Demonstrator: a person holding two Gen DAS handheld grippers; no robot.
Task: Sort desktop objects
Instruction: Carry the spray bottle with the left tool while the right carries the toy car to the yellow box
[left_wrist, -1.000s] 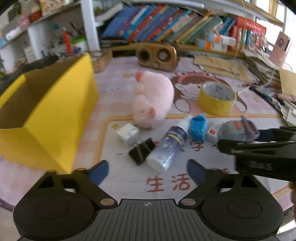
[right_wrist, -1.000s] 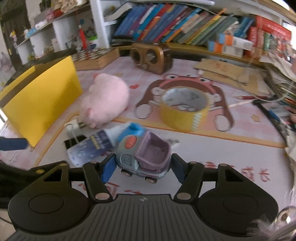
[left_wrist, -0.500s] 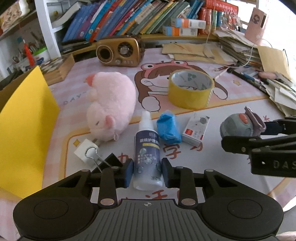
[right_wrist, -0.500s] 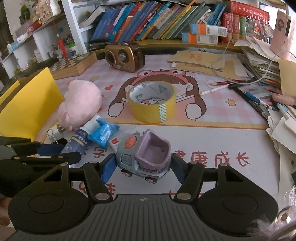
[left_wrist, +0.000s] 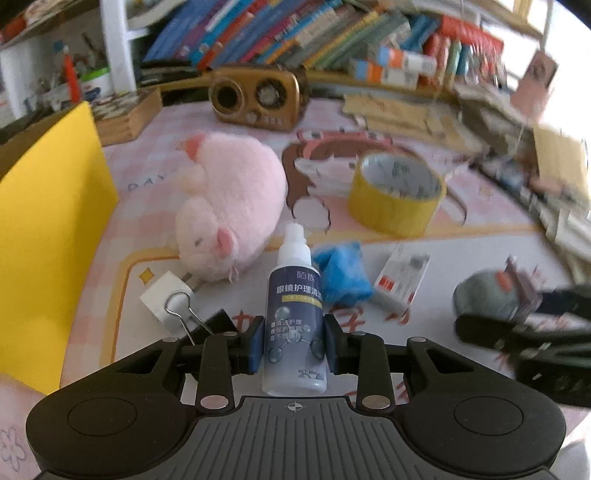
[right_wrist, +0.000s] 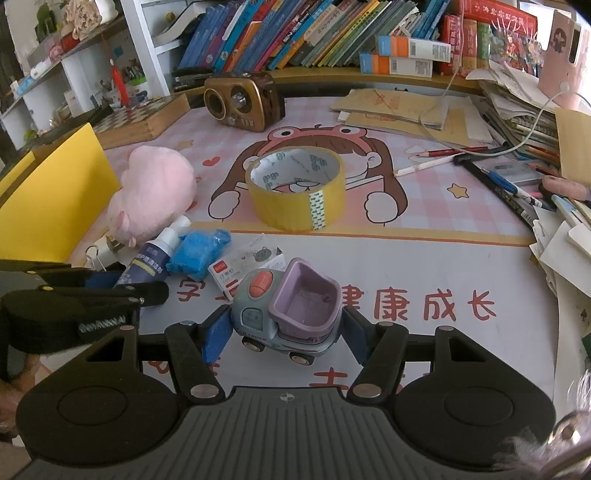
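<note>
Spray bottle (left_wrist: 294, 325) clamped between the blue pads of the left gripper (left_wrist: 294, 345), white nozzle pointing away toward the pink plush pig (left_wrist: 229, 208). Toy truck (right_wrist: 286, 317), grey-blue with a purple bucket and a coral button, gripped across its sides by the right gripper (right_wrist: 282, 332), wheels just above or on the printed mat of the table (right_wrist: 424, 258), cannot tell which. Crumpled blue wrapper (left_wrist: 343, 275) just right of the bottle, small white and red box (left_wrist: 402, 280) beside that. White block (left_wrist: 166, 299) with a binder clip (left_wrist: 184, 314) near the pig. Roll of yellow tape (right_wrist: 295, 186) upright farther back on the cartoon print, well apart from both grippers. Yellow box (left_wrist: 44, 229) at the left edge of the table. Brown radio (right_wrist: 243, 101) near the bookshelf at the back.
</note>
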